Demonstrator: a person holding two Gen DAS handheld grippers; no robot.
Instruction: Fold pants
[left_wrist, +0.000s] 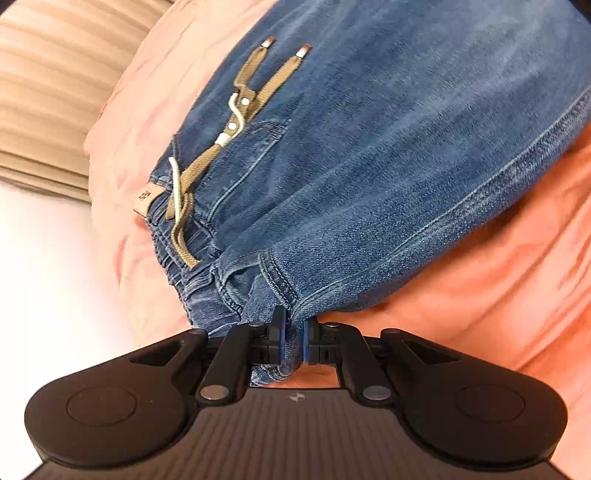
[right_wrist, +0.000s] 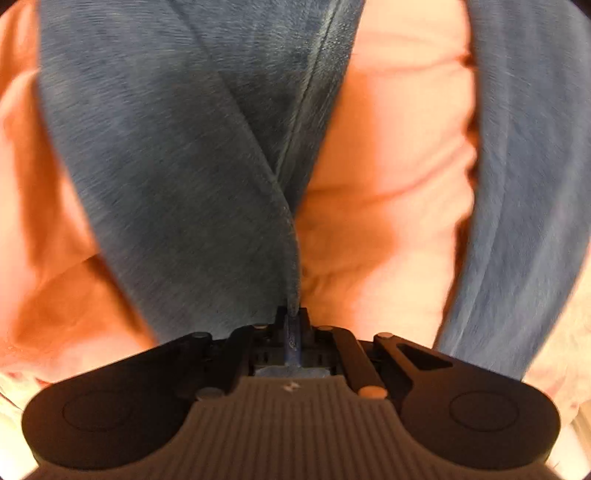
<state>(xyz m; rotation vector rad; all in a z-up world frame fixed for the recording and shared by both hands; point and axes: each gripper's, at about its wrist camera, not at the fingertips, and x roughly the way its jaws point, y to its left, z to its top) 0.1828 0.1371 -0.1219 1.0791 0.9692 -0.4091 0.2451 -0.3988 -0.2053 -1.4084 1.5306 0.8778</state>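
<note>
Blue denim pants (left_wrist: 369, 155) lie on an orange bed cover (left_wrist: 480, 288). Their waistband with a tan drawstring (left_wrist: 207, 162) and a leather patch shows at centre left in the left wrist view. My left gripper (left_wrist: 293, 330) is shut on a bunched fold of denim at the waist end. In the right wrist view, my right gripper (right_wrist: 293, 325) is shut on a thin edge of one pant leg (right_wrist: 177, 155), which rises ahead of it. A second strip of denim (right_wrist: 524, 184) hangs at the right. This view is motion-blurred.
A beige striped pillow or cushion (left_wrist: 48, 92) lies at the upper left beyond the cover's edge. A bright white surface (left_wrist: 44, 277) lies at the left below it. The orange cover (right_wrist: 388, 166) is wrinkled between the two denim strips.
</note>
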